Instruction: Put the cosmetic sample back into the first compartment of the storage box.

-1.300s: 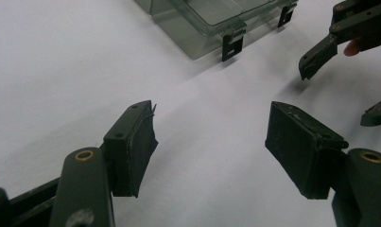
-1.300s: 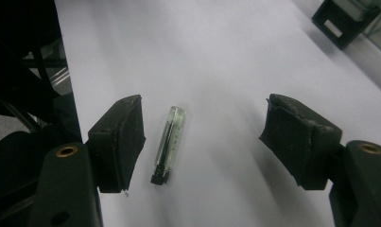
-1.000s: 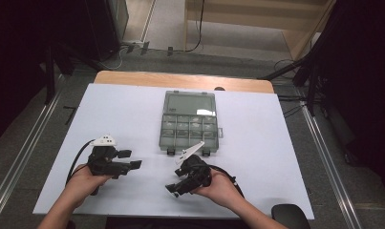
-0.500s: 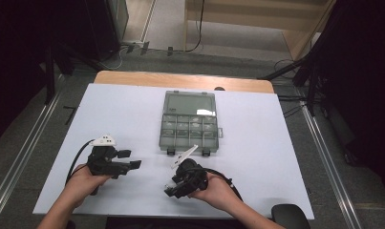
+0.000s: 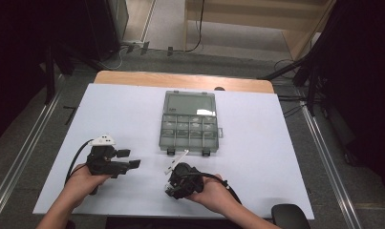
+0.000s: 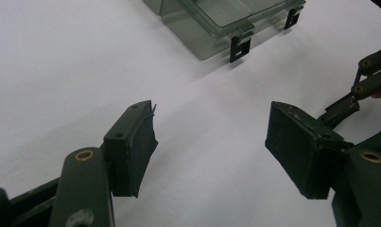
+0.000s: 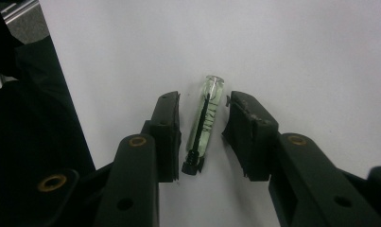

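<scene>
A small clear vial (image 7: 206, 124) with a black cap lies flat on the white table top, cap end toward the camera in the right gripper view. My right gripper (image 7: 204, 105) stands open around it, one jaw on each side, neither touching the glass. From above, the right gripper (image 5: 173, 186) is tipped down at the front middle of the table. My left gripper (image 5: 129, 158) is held at the front left, open, with nothing between its jaws; in its own view the left gripper (image 6: 212, 118) looks over bare table toward the box.
A clear plastic compartment box (image 5: 189, 125) with black latches lies shut at the table's middle; its near corner (image 6: 226, 23) is ahead of the left gripper. The white table (image 5: 257, 143) ends close behind the right gripper. A dark chair seat (image 5: 288, 217) sits at the bottom right.
The right gripper has drawn back toward the front edge and tipped downward onto the table. The left gripper and the box have stayed where they were.
</scene>
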Demonstrator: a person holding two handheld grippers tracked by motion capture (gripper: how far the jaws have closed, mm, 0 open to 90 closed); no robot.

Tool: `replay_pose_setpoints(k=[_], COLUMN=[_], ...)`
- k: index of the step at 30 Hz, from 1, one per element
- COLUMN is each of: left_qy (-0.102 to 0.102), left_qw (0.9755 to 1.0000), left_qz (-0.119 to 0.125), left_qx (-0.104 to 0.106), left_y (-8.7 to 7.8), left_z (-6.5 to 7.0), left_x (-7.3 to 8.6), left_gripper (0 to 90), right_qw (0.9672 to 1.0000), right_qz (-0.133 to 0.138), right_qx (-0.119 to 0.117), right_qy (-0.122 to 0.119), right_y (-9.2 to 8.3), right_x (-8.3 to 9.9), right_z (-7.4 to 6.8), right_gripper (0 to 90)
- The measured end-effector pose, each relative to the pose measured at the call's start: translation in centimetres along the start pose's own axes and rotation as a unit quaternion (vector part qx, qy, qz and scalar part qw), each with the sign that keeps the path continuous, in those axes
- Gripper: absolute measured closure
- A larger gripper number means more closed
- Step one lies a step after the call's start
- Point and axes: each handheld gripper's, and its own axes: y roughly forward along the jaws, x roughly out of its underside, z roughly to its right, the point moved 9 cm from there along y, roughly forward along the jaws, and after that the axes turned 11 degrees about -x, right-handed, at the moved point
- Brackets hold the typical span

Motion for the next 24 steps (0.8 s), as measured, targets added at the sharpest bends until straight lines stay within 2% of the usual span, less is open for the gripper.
replay_pose_setpoints(k=[10,17,24], left_qy=[0.0,0.0,0.003], left_qw=[1.0,1.0,1.0], left_qz=[-0.003,0.0,-0.002], left_qx=[0.001,0.003,0.004], left_y=[0.09,0.06,0.26], left_z=[-0.04,-0.05,-0.04], left_x=[0.04,-0.09,-0.28], left_gripper=[32.8,32.8,32.8], right_qw=[0.9998,0.9999,0.9998], right_qz=[-0.001,-0.001,0.006], right_qx=[0.018,0.009,-0.018], right_qy=[-0.004,-0.007,-0.001], right_y=[-0.01,-0.06,-0.12], right_x=[0.02,0.03,0.04], right_z=[0.43,0.6,0.79], right_gripper=[81.4,81.8,82.0])
